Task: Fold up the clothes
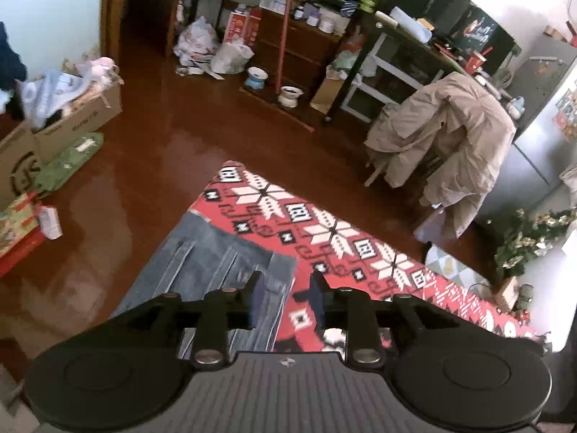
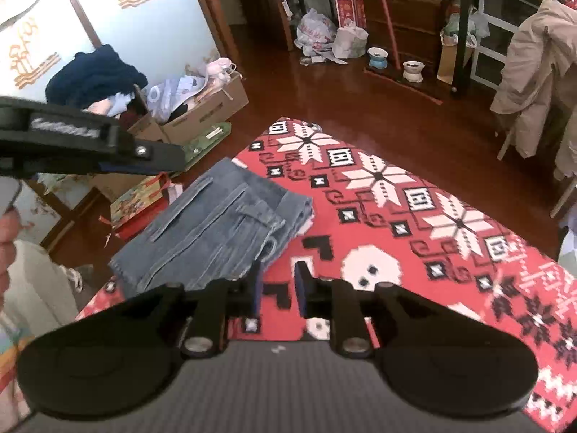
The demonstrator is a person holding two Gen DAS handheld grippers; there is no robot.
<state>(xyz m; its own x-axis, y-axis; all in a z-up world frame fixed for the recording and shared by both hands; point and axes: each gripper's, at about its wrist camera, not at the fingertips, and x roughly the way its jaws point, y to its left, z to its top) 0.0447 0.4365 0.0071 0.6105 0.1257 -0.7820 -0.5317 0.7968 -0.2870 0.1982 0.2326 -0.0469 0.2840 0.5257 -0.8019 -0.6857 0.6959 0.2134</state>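
A folded pair of blue jeans (image 2: 216,231) lies on the left part of a table under a red patterned cloth (image 2: 396,198). My right gripper (image 2: 277,270) hovers above the near right edge of the jeans, open, with only cloth visible through its gap. In the left wrist view the jeans (image 1: 223,259) lie below and to the left. My left gripper (image 1: 287,281) hangs open over the border between denim and red cloth (image 1: 360,238), holding nothing. The left gripper's black body (image 2: 90,140) also shows side-on at the upper left of the right wrist view.
A cardboard box of clothes (image 2: 202,104) stands on the brown floor left of the table. A beige coat (image 1: 443,133) hangs over a chair at the right. Shelves and plastic bags (image 1: 202,43) line the far wall. A person's light clothing (image 2: 29,296) fills the left edge.
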